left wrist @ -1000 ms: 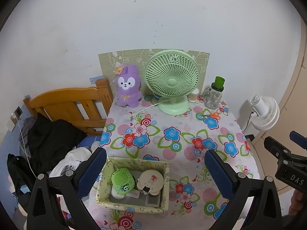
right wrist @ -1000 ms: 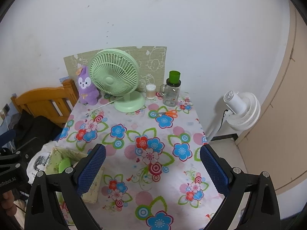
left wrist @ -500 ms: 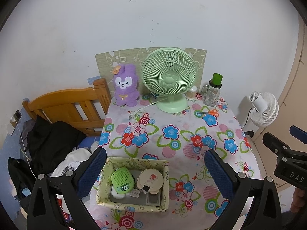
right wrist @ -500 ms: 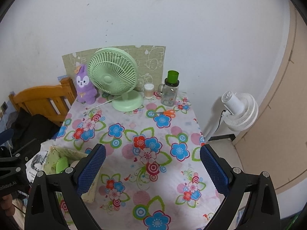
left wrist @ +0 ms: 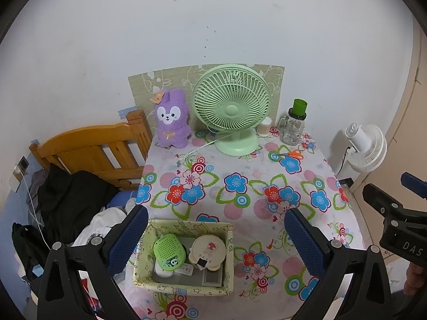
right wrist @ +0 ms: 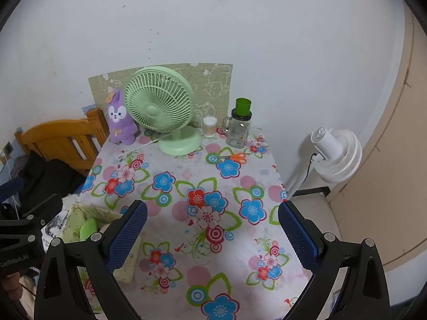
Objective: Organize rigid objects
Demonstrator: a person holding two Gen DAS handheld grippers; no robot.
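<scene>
Both hand-held grippers are up over the near edge of the table, empty. The left hand-held gripper has its blue-padded fingers spread wide apart, nothing between them; it hangs above the fabric basket at the near left corner of the table. The right hand-held gripper is also spread wide, holding nothing, above bare flowered tablecloth just right of the basket.

Inside the basket: green speaker-like box with a panda mark, a round cream case touching it on the right, a small white item under the green one, a grey flat thing at the bottom. Can't tell what the small bits are.

Far side of the table, against the wall: purple plush rabbit on the left, upright, green desk fan just beside it, its white cord trailing on the cloth. A cotton-swab jar sits behind the fan base, and a clear handled jar with a green lid stands upright right of it. Orange-handled scissors lie flat just in front of that jar, well apart from the basket.

Off the table: wooden bed frame with dark clothes on the left, white floor fan on the right. A bit of a hand shows at the right edge of the left view.
</scene>
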